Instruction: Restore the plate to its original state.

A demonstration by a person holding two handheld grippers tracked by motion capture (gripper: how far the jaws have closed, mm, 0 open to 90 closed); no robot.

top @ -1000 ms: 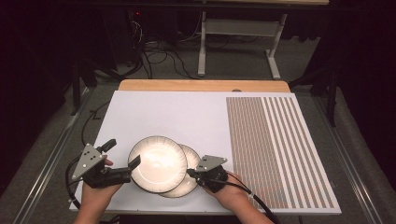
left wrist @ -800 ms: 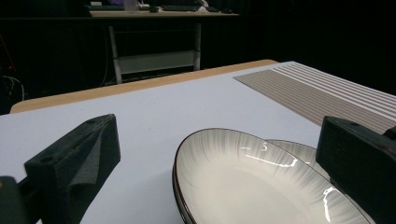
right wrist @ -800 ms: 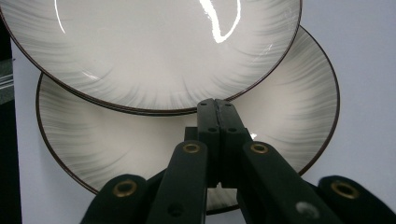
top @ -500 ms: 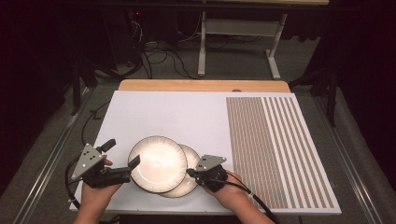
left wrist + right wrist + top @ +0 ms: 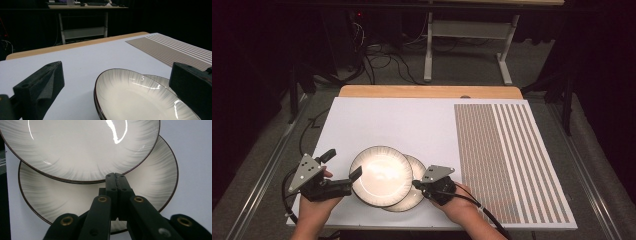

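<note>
Two white plates with dark rims overlap near the table's front edge. The upper plate (image 5: 381,176) (image 5: 130,100) (image 5: 80,145) lies partly over the lower plate (image 5: 416,166) (image 5: 160,81) (image 5: 155,177), which sticks out to the right. My left gripper (image 5: 343,164) (image 5: 116,72) is open at the upper plate's left side, one jaw out to each side of the rim. Over the lower plate's right part, my right gripper (image 5: 414,184) (image 5: 116,176) is shut, jaws pressed together and their tips right at the upper plate's rim. I see nothing held between them.
The plates rest on a white board (image 5: 402,125) with a brown striped mat (image 5: 507,160) along its right side. A wooden strip (image 5: 427,91) shows at the far edge. Beyond it are cables and a desk frame (image 5: 462,45) on the floor.
</note>
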